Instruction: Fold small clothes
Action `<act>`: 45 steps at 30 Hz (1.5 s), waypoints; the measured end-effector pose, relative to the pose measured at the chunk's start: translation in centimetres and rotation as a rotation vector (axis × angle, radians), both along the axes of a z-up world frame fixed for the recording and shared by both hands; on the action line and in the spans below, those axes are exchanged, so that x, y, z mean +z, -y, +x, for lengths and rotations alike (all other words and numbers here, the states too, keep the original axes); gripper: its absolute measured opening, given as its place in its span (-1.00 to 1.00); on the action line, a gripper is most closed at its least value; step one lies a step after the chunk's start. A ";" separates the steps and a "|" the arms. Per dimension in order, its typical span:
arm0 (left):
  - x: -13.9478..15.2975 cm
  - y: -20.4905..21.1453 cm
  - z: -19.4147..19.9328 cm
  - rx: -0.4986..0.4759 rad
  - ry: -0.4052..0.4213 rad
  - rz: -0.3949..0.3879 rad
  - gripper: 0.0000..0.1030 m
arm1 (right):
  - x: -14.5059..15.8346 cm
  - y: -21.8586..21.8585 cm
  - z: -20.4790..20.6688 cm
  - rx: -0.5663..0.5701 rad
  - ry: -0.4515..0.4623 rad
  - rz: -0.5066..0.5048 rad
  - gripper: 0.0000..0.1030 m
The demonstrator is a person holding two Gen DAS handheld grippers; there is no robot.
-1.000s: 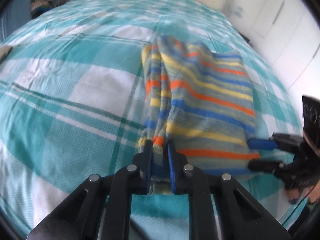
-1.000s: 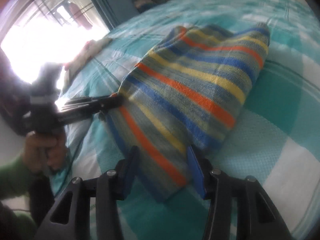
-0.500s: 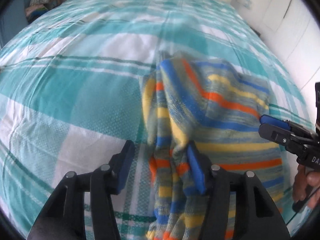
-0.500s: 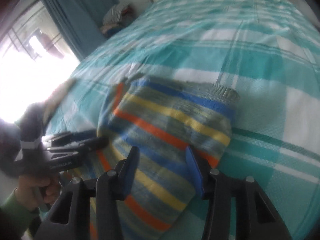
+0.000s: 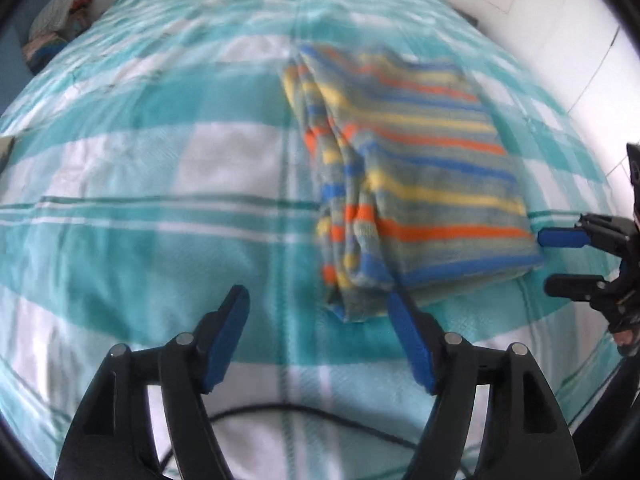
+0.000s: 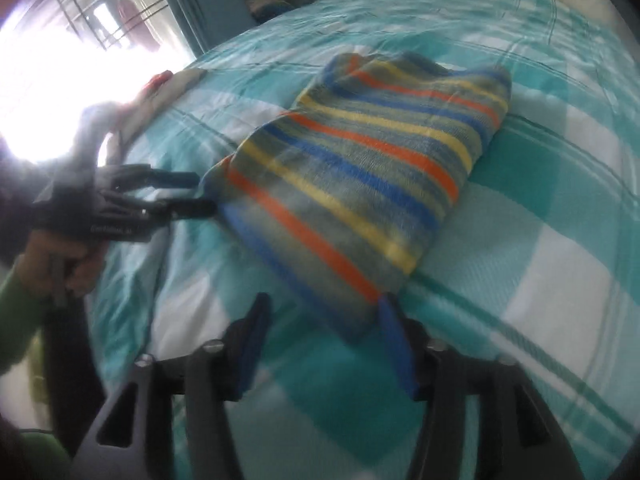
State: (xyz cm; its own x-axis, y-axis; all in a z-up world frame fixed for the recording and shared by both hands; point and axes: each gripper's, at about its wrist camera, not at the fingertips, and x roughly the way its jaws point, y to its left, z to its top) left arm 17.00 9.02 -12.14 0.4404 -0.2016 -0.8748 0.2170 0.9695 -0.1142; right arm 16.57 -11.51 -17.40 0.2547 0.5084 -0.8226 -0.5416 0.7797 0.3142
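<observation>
A folded knit garment (image 5: pixel 416 184) with blue, orange and yellow stripes lies flat on the bed, its layered edge on the left in the left wrist view. My left gripper (image 5: pixel 318 314) hovers just short of its near corner, jaws opening, pads touching nothing. In the right wrist view the same garment (image 6: pixel 360 184) lies ahead. Its near corner reaches between the tips of my right gripper (image 6: pixel 324 310), whose jaws are opening and do not press on it. Each gripper also shows in the other view: the right gripper (image 5: pixel 560 258) and the left gripper (image 6: pixel 196 194).
The bed cover (image 5: pixel 140 200) is teal and white check. A pile of clothes (image 5: pixel 56 20) lies beyond the bed's far left corner. White cupboard doors (image 5: pixel 552 28) stand on the right. A hand (image 6: pixel 60 256) in a green sleeve holds the left gripper before a bright window (image 6: pixel 48 80).
The left gripper was shut on the garment's edge, then let go and widened. Both grippers drew back toward the near edge. The garment now lies folded flat.
</observation>
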 end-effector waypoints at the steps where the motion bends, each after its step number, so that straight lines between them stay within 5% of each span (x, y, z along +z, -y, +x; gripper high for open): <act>1: 1.4 -0.8 0.3 -0.007 0.034 -0.053 0.61 | 0.8 0.8 0.2 -0.025 -0.005 0.047 0.40; 3: 3.0 -1.7 1.5 -0.003 0.093 -0.120 0.92 | 2.5 2.4 1.6 -0.098 0.026 0.124 0.56; 5: 3.4 -1.7 4.1 -0.008 0.120 -0.166 0.92 | 3.2 3.9 4.4 -0.186 0.060 0.168 0.56; 9: -0.6 0.2 10.5 -0.015 -0.020 -0.226 0.89 | -0.3 4.9 11.0 -0.293 -0.069 0.298 0.54; 12: -3.0 1.3 12.4 -0.013 -0.078 -0.277 0.84 | -4.4 3.8 13.9 -0.328 -0.153 0.369 0.18; 13: -3.1 1.9 12.6 -0.025 -0.060 -0.291 0.76 | -5.1 3.2 14.3 -0.334 -0.157 0.396 -0.05; 14: -3.1 2.5 12.8 -0.048 -0.051 -0.293 0.06 | -5.5 2.4 14.7 -0.340 -0.151 0.408 -0.34; 15: -3.2 3.4 13.0 -0.067 -0.061 -0.268 -0.37 | -5.4 1.4 14.9 -0.347 -0.133 0.375 -0.41; 18: -1.9 3.3 12.4 -0.046 -0.033 -0.276 -0.61 | -2.1 -1.5 12.9 -0.289 0.063 0.193 -0.54; 23: 3.8 3.1 9.4 -0.082 0.130 -0.306 -0.62 | 4.1 -2.7 9.3 -0.197 0.261 0.184 -0.57; 25: 5.4 4.1 9.4 -0.085 0.194 -0.279 -0.50 | 6.1 -2.1 9.3 -0.196 0.307 0.194 -0.56; 26: 5.6 4.6 9.8 -0.074 0.211 -0.251 -0.13 | 6.7 -1.1 9.6 -0.204 0.317 0.195 -0.47; 27: 5.3 5.2 10.5 -0.051 0.209 -0.198 0.48 | 6.9 0.0 10.9 -0.237 0.309 0.188 -0.32; 29: 4.3 5.7 10.7 0.021 0.220 -0.077 0.74 | 6.3 1.8 12.2 -0.325 0.286 0.118 0.90; 30: 4.0 5.6 10.0 0.049 0.233 -0.023 0.74 | 5.9 3.1 12.0 -0.404 0.291 0.046 0.99; 38: 6.8 6.6 0.4 0.109 0.419 0.195 0.96 | 6.1 5.9 3.5 -0.394 0.377 -0.163 0.98; 45: 10.1 6.6 -5.0 0.209 0.424 0.171 0.99 | 10.0 4.6 -4.9 -0.389 0.428 -0.127 0.99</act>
